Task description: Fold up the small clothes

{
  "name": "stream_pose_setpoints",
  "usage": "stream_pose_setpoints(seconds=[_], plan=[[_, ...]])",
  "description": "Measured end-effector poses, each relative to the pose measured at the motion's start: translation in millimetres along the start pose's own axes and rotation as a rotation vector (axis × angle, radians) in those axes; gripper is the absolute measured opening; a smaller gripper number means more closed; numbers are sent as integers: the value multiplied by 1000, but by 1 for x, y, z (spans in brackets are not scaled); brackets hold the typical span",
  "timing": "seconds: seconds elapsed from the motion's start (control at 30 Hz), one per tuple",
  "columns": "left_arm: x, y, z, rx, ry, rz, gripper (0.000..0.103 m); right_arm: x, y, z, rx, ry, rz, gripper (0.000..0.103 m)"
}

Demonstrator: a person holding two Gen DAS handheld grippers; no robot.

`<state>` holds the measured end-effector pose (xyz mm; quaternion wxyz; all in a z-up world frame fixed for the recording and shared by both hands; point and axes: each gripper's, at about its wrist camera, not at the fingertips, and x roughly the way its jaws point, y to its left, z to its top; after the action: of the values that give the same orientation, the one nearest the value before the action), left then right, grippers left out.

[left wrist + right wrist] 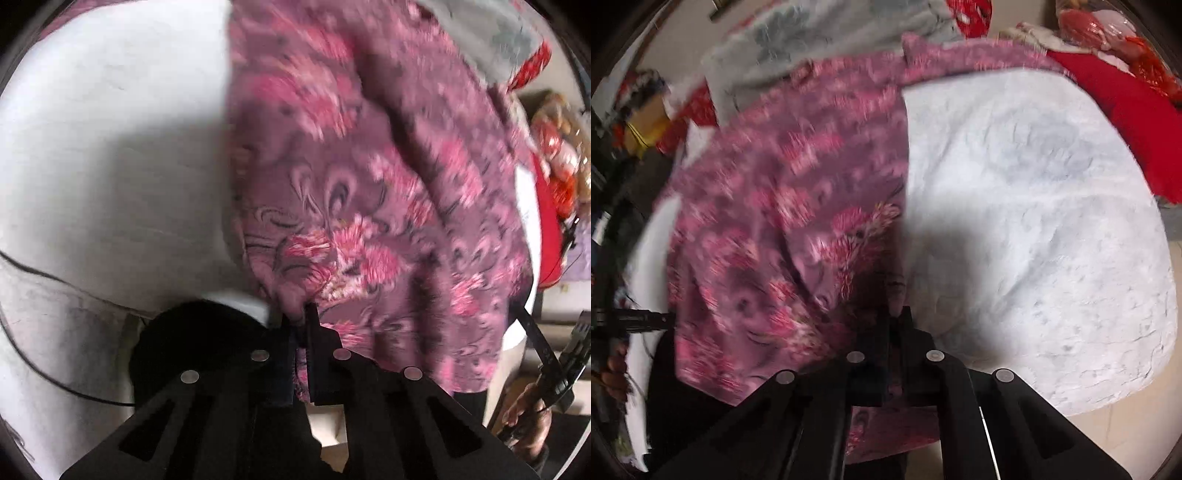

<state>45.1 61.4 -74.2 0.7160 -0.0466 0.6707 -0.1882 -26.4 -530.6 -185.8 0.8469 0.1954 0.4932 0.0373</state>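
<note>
**Both tongs pinch the near hem; the folding is barely begun**

The left gripper (301, 314) is clenched on the near edge of the pink-and-purple patterned garment (369, 184), cloth bunched between its tips. The right gripper (895, 314) is likewise clamped on the same garment's near edge at the other corner. From each pair of tongs the fabric runs away forward, lying spread over the white bedding (1034, 203); the bare white lies to the outer side of each gripper, the cloth to the inner side.

To my eye no fold is made yet: the garment looks open and mostly flat, gripped at two near corners as if ready to be lifted and carried over. All the folds seem left to do.

Much is blurred. I cannot tell what kind of garment it is, nor where its sleeves or far hem end. Beyond it a grey cloth (812, 48) and red things (1126, 122) are smeared; whether those are more clothes awaiting folding I cannot say.
</note>
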Motion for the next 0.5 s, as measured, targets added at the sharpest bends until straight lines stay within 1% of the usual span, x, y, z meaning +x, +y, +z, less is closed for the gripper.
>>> stream_pose_setpoints(seconds=[0.13,0.2,0.3,0.4,0.43,0.47,0.5], plan=[[-45,28,-3,-77,-74,-50,4,-41,-14,13,64,-85,96,3],[-67,38,-5,-118,-90,-81,4,-62,-23,20,103,-127,139,3],[-94,44,-12,-152,-116,-91,4,-77,-28,29,150,-150,188,3],[-115,41,-16,-163,-119,-96,4,-81,-30,33,202,-154,232,3],[-119,41,-19,-158,-120,-87,4,-81,-30,32,215,-154,244,3],[-120,39,-20,-151,-113,-60,4,-79,-30,32,222,-152,249,3],[-119,37,-22,-146,-102,-45,4,-76,-31,31,227,-144,241,3]])
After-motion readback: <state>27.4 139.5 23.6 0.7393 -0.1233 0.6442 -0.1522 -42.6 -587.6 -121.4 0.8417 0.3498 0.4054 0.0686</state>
